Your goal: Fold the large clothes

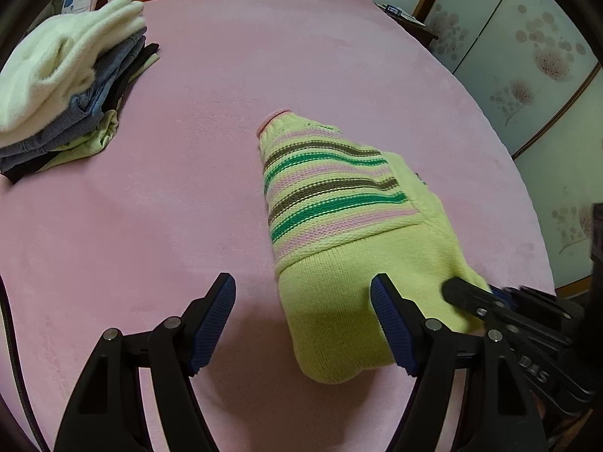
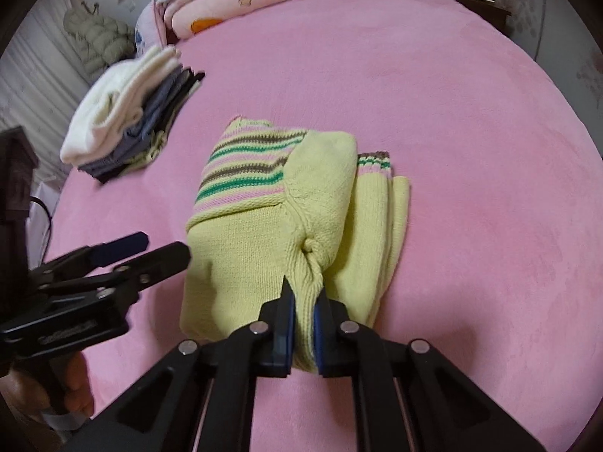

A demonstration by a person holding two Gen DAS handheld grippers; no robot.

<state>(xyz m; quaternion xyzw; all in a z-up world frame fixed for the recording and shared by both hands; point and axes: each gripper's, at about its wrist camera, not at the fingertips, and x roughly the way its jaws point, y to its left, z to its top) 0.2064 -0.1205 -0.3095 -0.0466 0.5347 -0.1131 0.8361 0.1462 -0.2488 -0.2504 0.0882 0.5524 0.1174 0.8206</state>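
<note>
Our right gripper's (image 2: 301,293) jaws pinch the near edge of the folded yellow striped sweater (image 2: 286,211) lying on the pink bed (image 2: 471,150), probably to move it, while our left gripper (image 1: 301,293) hovers wide open, empty.

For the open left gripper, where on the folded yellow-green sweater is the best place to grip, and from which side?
Probably the sweater's plain near-left folded edge, approached from the left, low along the pink bed. The layers there form one thick, rounded hem. The left gripper stands open beside it, while the right gripper already pinches the near-right fold.
</note>
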